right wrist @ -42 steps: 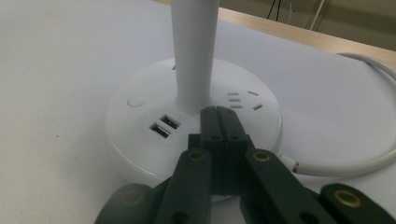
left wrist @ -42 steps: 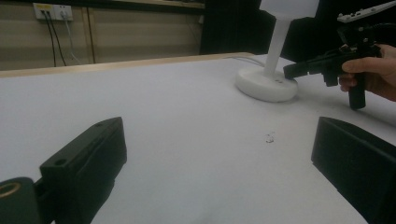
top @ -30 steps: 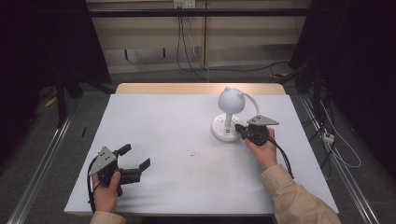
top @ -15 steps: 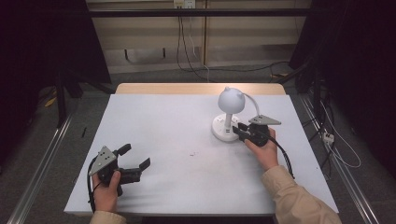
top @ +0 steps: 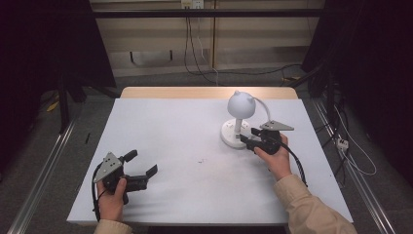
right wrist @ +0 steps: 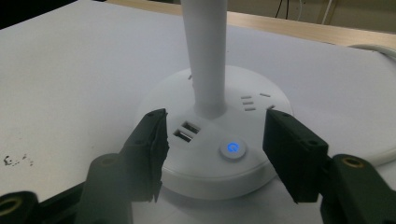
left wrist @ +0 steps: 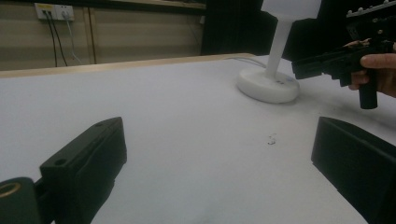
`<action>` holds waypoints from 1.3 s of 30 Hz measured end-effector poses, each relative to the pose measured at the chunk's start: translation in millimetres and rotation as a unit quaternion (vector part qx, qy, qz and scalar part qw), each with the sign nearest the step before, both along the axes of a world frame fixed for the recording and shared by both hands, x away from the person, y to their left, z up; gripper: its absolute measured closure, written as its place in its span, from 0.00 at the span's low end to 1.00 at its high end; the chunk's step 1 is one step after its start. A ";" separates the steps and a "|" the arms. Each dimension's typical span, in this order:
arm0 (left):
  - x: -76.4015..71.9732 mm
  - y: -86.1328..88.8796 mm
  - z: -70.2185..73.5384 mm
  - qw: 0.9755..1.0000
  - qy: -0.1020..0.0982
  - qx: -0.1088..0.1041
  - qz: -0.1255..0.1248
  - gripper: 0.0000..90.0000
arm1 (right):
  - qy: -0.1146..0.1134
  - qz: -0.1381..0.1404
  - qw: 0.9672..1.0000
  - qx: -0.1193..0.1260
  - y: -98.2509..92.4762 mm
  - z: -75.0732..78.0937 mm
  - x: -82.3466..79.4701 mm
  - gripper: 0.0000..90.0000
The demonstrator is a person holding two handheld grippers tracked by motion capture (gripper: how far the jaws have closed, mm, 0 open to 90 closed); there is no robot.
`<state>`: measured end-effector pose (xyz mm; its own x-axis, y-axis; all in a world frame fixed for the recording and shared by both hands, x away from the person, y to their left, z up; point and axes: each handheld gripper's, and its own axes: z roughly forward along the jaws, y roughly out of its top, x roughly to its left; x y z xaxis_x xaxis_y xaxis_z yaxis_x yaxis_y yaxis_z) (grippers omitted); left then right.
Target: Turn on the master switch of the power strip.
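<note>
White plastic lamp (top: 238, 122): top-heavy, slick; we'd hold its stiff base (right wrist: 219, 140); right gripper (right wrist: 212, 154), jaws just opening, straddles it ungripped; left gripper (top: 141, 168) gapes empty.

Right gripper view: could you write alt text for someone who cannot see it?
A white desk lamp's round base sits on a white table, with a glowing blue power button facing the camera between the two black jaws of the right tool, which have just been opening and press on nothing. Two USB sockets lie left of the button, in front of the lamp's white stem.

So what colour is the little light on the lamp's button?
Blue, on the round power button in the right gripper view.
</note>
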<state>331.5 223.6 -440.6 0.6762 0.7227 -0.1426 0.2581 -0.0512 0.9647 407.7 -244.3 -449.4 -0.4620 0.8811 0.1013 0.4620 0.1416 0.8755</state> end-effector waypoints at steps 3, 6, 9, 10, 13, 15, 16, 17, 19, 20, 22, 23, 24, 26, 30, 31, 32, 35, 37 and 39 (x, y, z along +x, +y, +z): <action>0.1 -0.7 0.3 1.000 0.000 0.001 -0.001 0.03 | 0.001 0.001 1.000 0.003 1.2 -0.2 -1.2 0.41; 0.4 -1.0 0.1 1.000 -0.001 0.003 -0.004 0.03 | 0.003 0.005 1.000 0.005 1.8 -0.1 -3.4 0.38; 0.7 -1.2 -0.2 1.000 0.001 0.001 -0.003 0.03 | 0.004 0.007 1.000 0.009 1.8 0.0 -5.1 0.35; 0.9 -1.5 -0.3 1.000 0.001 0.002 -0.003 0.03 | 0.002 0.008 1.000 0.009 1.5 0.2 -5.6 0.34; 1.0 -2.0 -0.3 1.000 0.001 0.002 -0.003 0.03 | 0.002 0.011 1.000 0.010 1.0 1.5 -7.5 0.32; 1.1 -2.2 -0.4 1.000 0.001 0.002 -0.003 0.03 | 0.005 0.013 1.000 0.013 0.7 2.3 -9.2 0.31; 1.1 -2.3 -0.5 1.000 0.001 0.002 -0.003 0.03 | 0.003 0.013 1.000 0.012 0.4 2.6 -9.7 0.30; 1.1 -2.2 -0.5 1.000 0.001 0.002 -0.003 0.03 | 0.004 0.013 1.000 0.013 0.2 2.7 -10.4 0.30; 1.1 -2.1 -0.5 1.000 0.001 0.002 -0.003 0.03 | 0.005 0.014 1.000 0.015 -0.5 2.7 -11.7 0.29; 1.2 -1.8 -0.5 1.000 0.001 0.002 -0.003 0.03 | 0.005 0.014 1.000 0.014 -1.2 2.5 -12.3 0.28; 1.1 -1.8 -0.4 1.000 0.001 0.003 -0.003 0.03 | 0.008 0.013 1.000 0.016 -1.9 2.5 -13.3 0.27; 1.1 -1.9 -0.4 1.000 0.001 0.002 -0.002 0.03 | 0.009 0.013 1.000 0.016 -2.3 2.6 -13.9 0.26; 1.1 -2.0 -0.4 1.000 0.001 0.002 -0.003 0.03 | 0.009 0.015 1.000 0.018 -2.7 2.9 -14.6 0.26; 1.1 -2.1 -0.5 1.000 0.001 0.002 -0.003 0.03 | 0.007 0.016 1.000 0.015 -2.7 3.6 -16.5 0.24; 1.0 -2.0 -0.4 1.000 0.001 0.002 -0.003 0.03 | 0.009 0.019 1.000 0.015 -3.5 4.0 -20.0 0.22; 1.0 -2.0 -0.4 1.000 0.001 0.002 -0.003 0.03 | 0.011 0.020 1.000 0.016 -3.9 4.2 -20.9 0.22; 1.0 -2.1 -0.5 1.000 0.001 0.002 -0.003 0.03 | 0.011 0.021 1.000 0.016 -4.4 4.1 -21.5 0.21; 1.0 -2.4 -0.4 1.000 0.001 0.003 -0.004 0.03 | 0.011 0.023 1.000 0.012 -5.6 4.4 -23.5 0.20; 1.1 -2.5 -0.3 1.000 0.000 0.003 -0.004 0.03 | 0.013 0.022 1.000 0.012 -6.4 4.8 -24.9 0.19; 1.1 -2.3 -0.3 1.000 0.001 0.003 -0.005 0.03 | 0.010 0.023 1.000 0.010 -7.3 5.2 -26.0 0.19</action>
